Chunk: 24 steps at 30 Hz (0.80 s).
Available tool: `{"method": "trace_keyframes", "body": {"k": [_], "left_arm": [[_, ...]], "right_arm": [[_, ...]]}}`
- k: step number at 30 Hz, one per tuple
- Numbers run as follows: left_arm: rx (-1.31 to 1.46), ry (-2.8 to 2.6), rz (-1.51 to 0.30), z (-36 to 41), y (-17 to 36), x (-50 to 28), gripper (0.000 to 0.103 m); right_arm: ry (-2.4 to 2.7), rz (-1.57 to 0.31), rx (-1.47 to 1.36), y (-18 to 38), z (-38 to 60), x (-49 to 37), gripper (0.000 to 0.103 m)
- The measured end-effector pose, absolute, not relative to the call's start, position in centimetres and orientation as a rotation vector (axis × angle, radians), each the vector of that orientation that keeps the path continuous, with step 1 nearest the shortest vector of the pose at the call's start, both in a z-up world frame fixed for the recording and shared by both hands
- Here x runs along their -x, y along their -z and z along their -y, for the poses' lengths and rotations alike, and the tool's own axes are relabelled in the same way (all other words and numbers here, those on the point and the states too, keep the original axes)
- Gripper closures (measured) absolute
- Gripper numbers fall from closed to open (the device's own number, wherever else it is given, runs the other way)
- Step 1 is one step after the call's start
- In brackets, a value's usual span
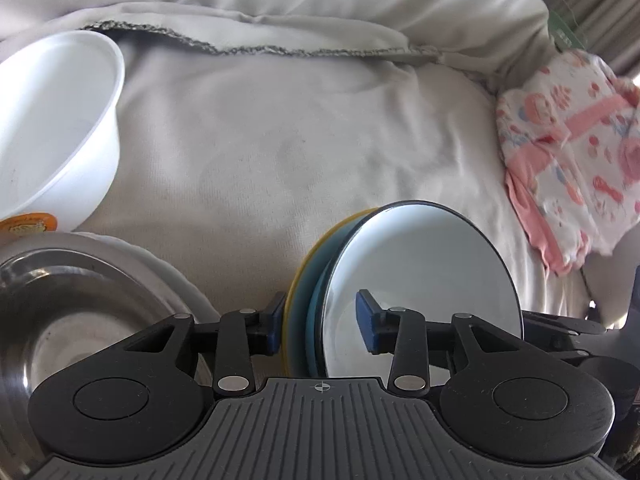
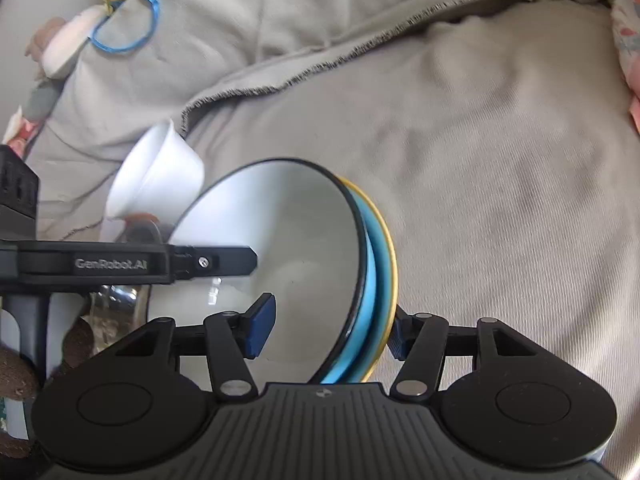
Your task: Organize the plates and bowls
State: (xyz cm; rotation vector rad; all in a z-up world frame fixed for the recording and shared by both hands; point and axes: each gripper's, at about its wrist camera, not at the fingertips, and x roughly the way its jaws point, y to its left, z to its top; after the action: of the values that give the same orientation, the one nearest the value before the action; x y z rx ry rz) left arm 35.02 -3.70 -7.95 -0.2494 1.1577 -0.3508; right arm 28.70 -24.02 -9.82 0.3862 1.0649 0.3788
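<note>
So both grippers were clamped on the same stack of plates [image 1: 420, 280], one from each side, with the stack standing on edge over the beige blanket [image 1: 280, 140]. The left gripper [image 1: 324, 322] had one blue pad flat against the pale enamel face with the dark rim and the other behind the yellow plate at the back, jaws pinching the whole stack near its lower edge. Same deal for the right gripper [image 2: 332, 330]: one pad on the white face, the other tucked behind the yellow rim, squeezed onto the blue and yellow plates between them. From the right wrist view the other tool's black arm crossed in front of the stack's left side. Off to the left sat a white plastic bowl [image 1: 56, 128], tilted, and below it a steel bowl [image 1: 80, 300] right at the corner, close to the left gripper's body but apart from the plates. A pink patterned cloth [image 1: 572, 152] lay bunched at the right edge. Between those, the middle of the blanket was just wrinkled fabric up to its frayed hem [image 1: 248, 46], so the open room was straight ahead.
</note>
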Motion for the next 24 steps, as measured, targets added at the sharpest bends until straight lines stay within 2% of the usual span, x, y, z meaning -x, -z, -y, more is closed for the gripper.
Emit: {"method": "trace_keyframes", "body": {"k": [9, 15, 17, 19, 24], "left_arm": [[0.313, 0.410, -1.115, 2.4, 6.5, -34.8, 0.063], [0.450, 0.382, -0.860, -6.6, 0.1, -33.8, 0.065], [0.445, 0.228, -0.775, -10.4, -1.3, -33.6, 0.065], [0.443, 0.067, -0.743, -13.6, -1.4, -33.7, 0.065], [0.508, -0.052, -0.787, -17.9, 1.2, -35.0, 0.065]], "right_arm": [[-0.323, -1.049, -0.315, 9.6, 24.5, -29.8, 0.049], [-0.250, -0.843, -0.107, 1.0, 23.0, -31.1, 0.049], [-0.247, -0.807, -0.076, -1.3, 21.0, -32.7, 0.045], [-0.280, -0.817, -0.062, -2.3, 18.3, -34.7, 0.040], [-0.369, -0.946, -0.028, -0.6, 9.9, -39.9, 0.040]]}}
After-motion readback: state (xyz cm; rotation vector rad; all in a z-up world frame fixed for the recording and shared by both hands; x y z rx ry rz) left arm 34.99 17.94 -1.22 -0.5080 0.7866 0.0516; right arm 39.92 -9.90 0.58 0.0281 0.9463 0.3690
